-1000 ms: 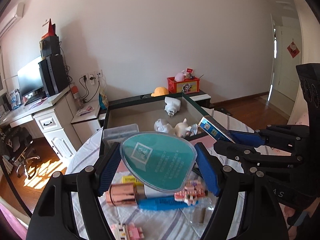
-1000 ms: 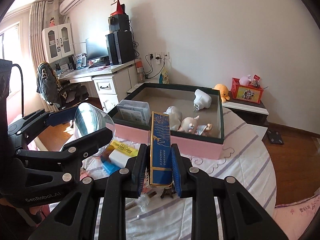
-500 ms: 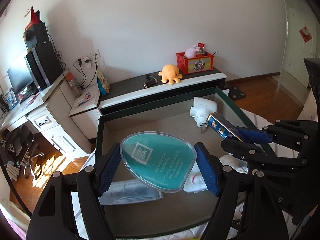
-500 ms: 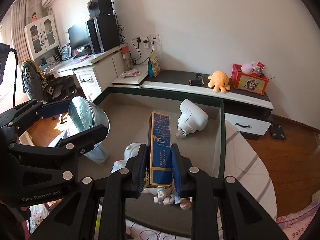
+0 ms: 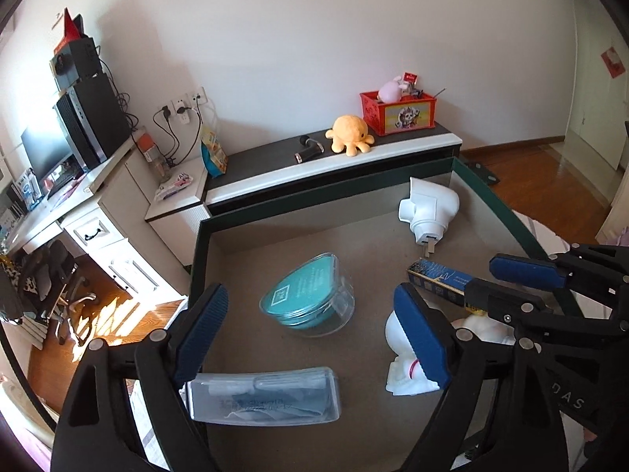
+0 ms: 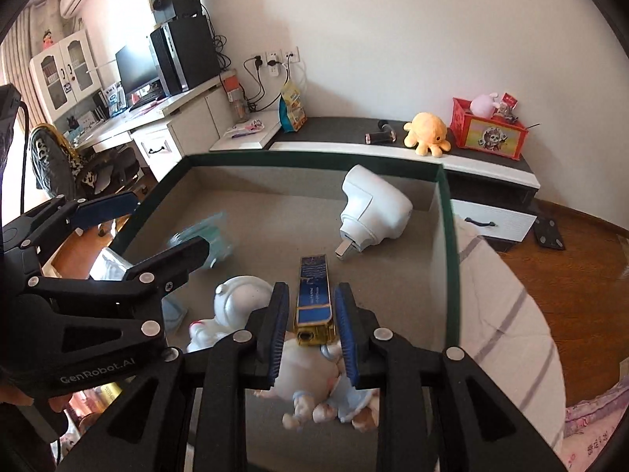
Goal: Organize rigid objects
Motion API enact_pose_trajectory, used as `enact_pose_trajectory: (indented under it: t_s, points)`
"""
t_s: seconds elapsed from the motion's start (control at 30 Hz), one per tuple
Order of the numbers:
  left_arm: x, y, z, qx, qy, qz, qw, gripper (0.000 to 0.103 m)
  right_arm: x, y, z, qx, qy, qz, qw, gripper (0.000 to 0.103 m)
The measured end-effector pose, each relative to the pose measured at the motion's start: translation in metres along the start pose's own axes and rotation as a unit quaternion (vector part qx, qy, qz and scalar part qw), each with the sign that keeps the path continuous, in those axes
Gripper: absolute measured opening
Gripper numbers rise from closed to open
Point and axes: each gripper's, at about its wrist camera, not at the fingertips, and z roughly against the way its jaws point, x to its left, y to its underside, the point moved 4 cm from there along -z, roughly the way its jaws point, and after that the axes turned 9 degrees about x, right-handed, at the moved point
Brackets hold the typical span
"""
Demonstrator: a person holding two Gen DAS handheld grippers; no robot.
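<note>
The teal clear-lidded case (image 5: 308,295) is lying tilted on the box floor (image 5: 354,424) toward the left wall, nothing touching it. The left gripper (image 5: 310,338) is hanging wide open above it. The right gripper (image 6: 314,326) is sitting spread around the blue-and-gold box (image 6: 313,299), pads looking just off its sides, near the white charger (image 6: 373,212).

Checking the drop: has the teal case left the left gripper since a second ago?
Yes. The teal case left the open left gripper, now lying on the box floor.
</note>
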Motion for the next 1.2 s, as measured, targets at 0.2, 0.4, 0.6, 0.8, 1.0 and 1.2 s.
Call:
enact_pose_trajectory:
  t_s: [0.2,0.4,0.6,0.8,1.0,1.2]
  points:
    - [0.016,0.028,0.075,-0.066,0.017,0.039,0.9969,0.103,0.019,0.027,0.082,-0.084,-0.001,-0.004,0.996,0.089]
    - [0.017,0.079,0.167,-0.136,-0.017,0.051,0.9893,0.103,0.059,0.07,0.161,-0.155,0.05,0.027,0.986,0.089]
    - [0.012,0.137,0.244,-0.188,-0.058,0.081,0.9771,0.103,0.086,0.116,0.223,-0.205,0.076,0.032,0.975,0.09]
    - [0.011,0.19,0.3,-0.217,-0.078,0.121,0.9654,0.103,0.108,0.161,0.27,-0.239,0.082,0.031,0.967,0.093]
    - [0.011,0.224,0.338,-0.237,-0.067,0.144,0.9584,0.103,0.122,0.19,0.306,-0.264,0.086,0.033,0.96,0.103]
    - [0.003,0.24,0.367,-0.257,-0.058,0.137,0.9548,0.103,0.13,0.213,0.331,-0.279,0.082,0.031,0.956,0.103]
